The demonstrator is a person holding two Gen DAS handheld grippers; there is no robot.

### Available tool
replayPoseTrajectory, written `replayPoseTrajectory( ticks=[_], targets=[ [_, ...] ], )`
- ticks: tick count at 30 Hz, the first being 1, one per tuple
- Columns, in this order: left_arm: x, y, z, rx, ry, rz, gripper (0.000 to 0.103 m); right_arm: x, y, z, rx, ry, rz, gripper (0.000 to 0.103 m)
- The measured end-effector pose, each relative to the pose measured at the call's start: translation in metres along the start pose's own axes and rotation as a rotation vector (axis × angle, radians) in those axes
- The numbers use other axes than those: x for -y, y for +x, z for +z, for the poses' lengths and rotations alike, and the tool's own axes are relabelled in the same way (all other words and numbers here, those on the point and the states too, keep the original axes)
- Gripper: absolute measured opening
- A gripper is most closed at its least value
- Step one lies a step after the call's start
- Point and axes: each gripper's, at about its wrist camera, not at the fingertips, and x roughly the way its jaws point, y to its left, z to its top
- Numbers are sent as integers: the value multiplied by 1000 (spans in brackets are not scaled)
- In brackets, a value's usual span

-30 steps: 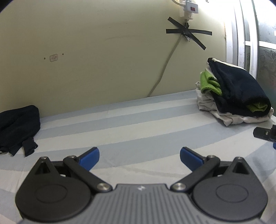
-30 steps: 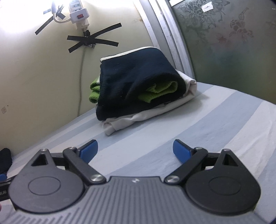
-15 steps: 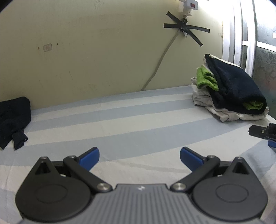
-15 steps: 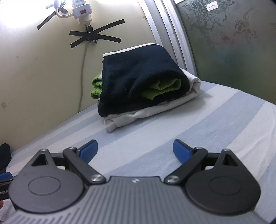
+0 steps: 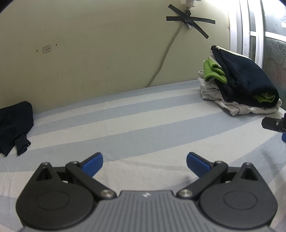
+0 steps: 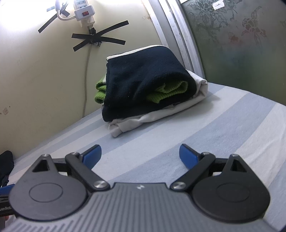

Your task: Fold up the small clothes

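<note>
A stack of folded clothes lies at the far right by the wall: a dark navy piece on top, green fabric inside it, white cloth underneath. A loose dark garment lies crumpled at the far left against the wall. My left gripper hovers open over the striped sheet, nothing between its blue pads. My right gripper is open too, empty, a short way in front of the stack; part of it shows at the left wrist view's right edge.
The blue-and-white striped sheet covers the whole surface. A yellowish wall runs along the back with a power strip and cable taped on. A window frame with patterned glass stands behind the stack.
Both grippers have shifted slightly; the stack looks a bit larger and lower in the right wrist view. Both stay open and empty, and the clothes have not moved.
</note>
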Motion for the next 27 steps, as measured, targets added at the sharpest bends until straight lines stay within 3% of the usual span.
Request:
replayPoseTrajectory(
  ticks=[27],
  targets=[
    [1,3,-1,-41,2,13,103,1,-3,0,7,18,18,96]
  ],
)
